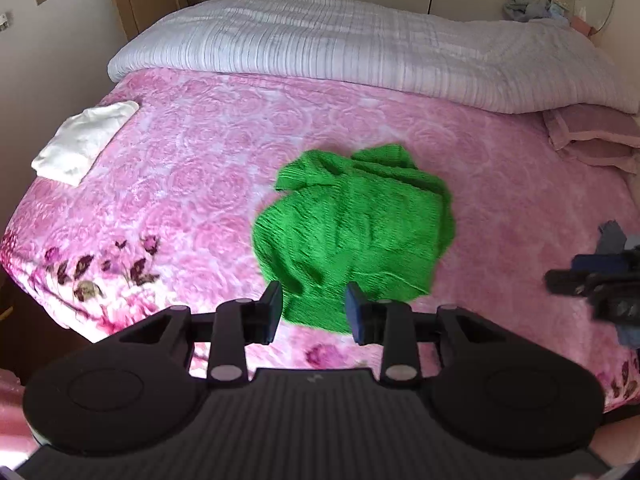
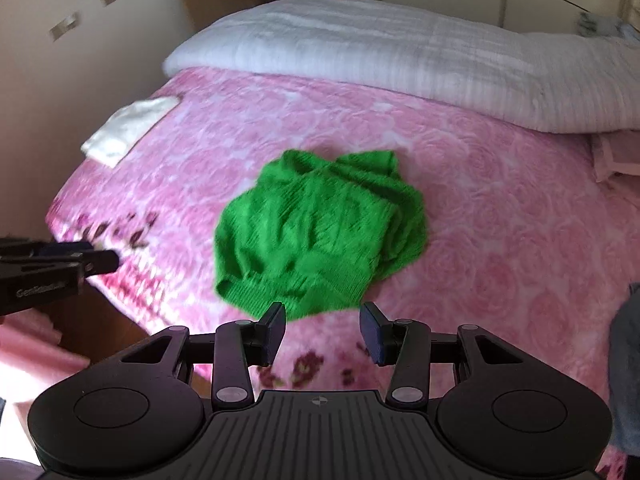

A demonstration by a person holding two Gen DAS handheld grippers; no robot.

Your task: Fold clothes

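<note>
A green sweater (image 1: 352, 236) is lying crumpled in a heap on the pink bedspread (image 1: 208, 168), about midway across the bed and toward its near edge, with its ribbed hem facing the cameras and a sleeve or collar part bunching up at the far side. Everything else is best placed against the sweater. The left gripper (image 1: 314, 312) is hovering just short of the sweater's near hem, its jaws standing moderately apart with nothing between the pads; the green knit is showing through the gap but is lying on the bed beyond the fingertips. The right gripper (image 2: 323, 334) is hanging just before the sweater's near edge as well, its jaws standing somewhat wider and holding nothing, with only bedspread showing in the gap. Each gripper is appearing at the edge of the other's view, blurred. A folded white cloth (image 1: 86, 142) is sitting well to the left of the sweater, near the bed's left edge. A striped white quilt (image 1: 360, 48) is lying rolled across the bed beyond the sweater, and a pink pillow (image 1: 596, 136) is resting far to the sweater's right, under the quilt's end. No container is showing in either view.
</note>
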